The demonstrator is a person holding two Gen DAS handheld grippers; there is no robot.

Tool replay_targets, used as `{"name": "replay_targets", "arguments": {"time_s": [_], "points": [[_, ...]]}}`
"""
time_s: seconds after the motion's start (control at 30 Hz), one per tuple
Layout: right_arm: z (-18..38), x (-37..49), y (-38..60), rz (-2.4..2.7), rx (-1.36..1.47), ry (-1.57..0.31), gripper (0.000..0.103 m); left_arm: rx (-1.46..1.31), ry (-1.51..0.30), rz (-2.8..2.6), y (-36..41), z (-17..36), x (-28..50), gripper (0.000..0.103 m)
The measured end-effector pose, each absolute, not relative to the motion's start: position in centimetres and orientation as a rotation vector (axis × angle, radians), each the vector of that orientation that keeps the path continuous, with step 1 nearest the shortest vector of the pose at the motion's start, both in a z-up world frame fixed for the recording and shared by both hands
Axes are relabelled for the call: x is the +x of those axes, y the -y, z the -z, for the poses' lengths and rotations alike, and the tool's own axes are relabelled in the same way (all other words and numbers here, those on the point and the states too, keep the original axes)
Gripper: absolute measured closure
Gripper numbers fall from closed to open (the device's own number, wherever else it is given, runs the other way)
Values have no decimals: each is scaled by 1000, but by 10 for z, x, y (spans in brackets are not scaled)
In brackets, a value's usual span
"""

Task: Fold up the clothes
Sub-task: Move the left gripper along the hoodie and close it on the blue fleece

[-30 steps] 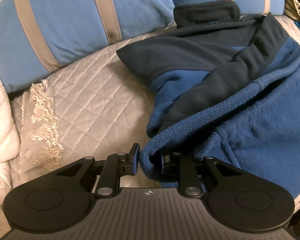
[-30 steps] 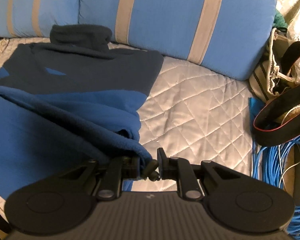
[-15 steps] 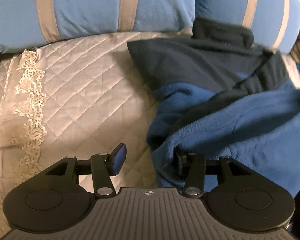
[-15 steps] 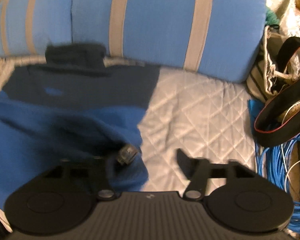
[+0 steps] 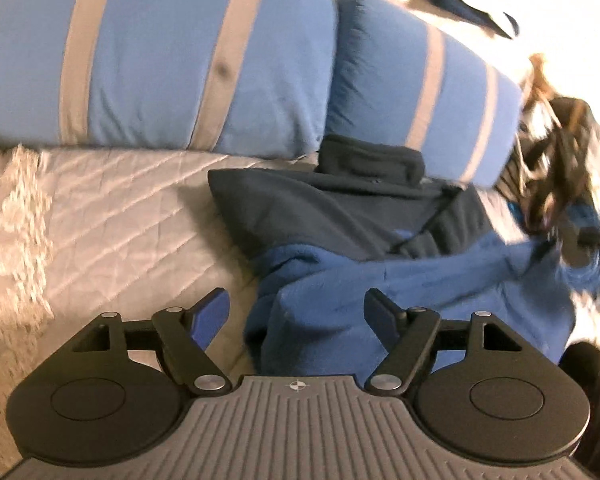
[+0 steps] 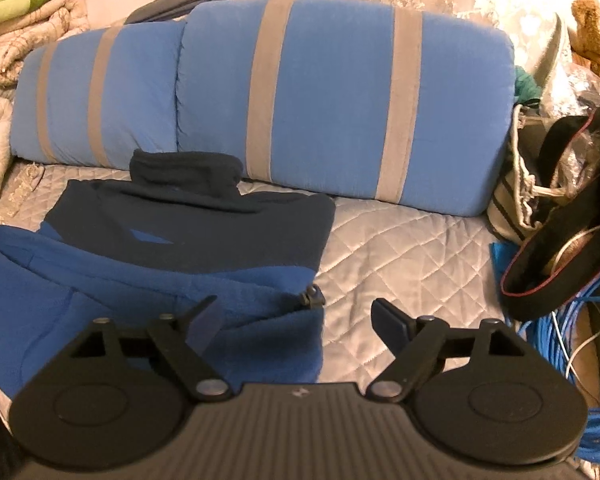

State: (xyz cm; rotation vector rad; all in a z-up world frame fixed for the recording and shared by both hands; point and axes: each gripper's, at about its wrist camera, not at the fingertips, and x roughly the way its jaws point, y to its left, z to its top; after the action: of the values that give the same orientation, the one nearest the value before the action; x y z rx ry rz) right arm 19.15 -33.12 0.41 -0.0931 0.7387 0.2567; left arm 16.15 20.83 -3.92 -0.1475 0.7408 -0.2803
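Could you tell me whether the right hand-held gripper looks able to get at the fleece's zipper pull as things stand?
Probably yes. The right hand-held gripper is open, and the zipper pull lies exposed on the folded edge of the blue fleece, just ahead of its fingers, with nothing covering it.

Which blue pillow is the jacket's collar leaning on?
The right pillow, the bigger one in the right wrist view. The dark collar rests against its bottom left corner; the left pillow sits farther left.

Fleece jacket (image 6: 100, 280) — cut off left — clutter (image 5: 560, 184) blurred.
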Motion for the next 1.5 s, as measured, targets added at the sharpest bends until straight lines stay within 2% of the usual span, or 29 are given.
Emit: {"name": "replay_targets", "arguments": {"time_s": [0.27, 0.9, 0.93, 1.0, 1.17, 1.5], "points": [[4, 177, 358, -191, -55, -769, 14, -91, -611, 403, -220, 64, 139, 29], [25, 173, 380, -41, -40, -882, 14, -278, -459, 667, -253, 117, 149, 31], [25, 173, 379, -35, -45, -887, 14, -280, -458, 680, -252, 118, 151, 32], [25, 175, 378, -25, -53, -893, 14, -282, -461, 710, -251, 119, 155, 55], [23, 175, 372, -27, -74, -896, 14, -286, -426, 741, -250, 113, 153, 73], [33, 178, 366, -53, -69, -905, 14, -425, -375, 611, -236, 86, 146, 82]]}}
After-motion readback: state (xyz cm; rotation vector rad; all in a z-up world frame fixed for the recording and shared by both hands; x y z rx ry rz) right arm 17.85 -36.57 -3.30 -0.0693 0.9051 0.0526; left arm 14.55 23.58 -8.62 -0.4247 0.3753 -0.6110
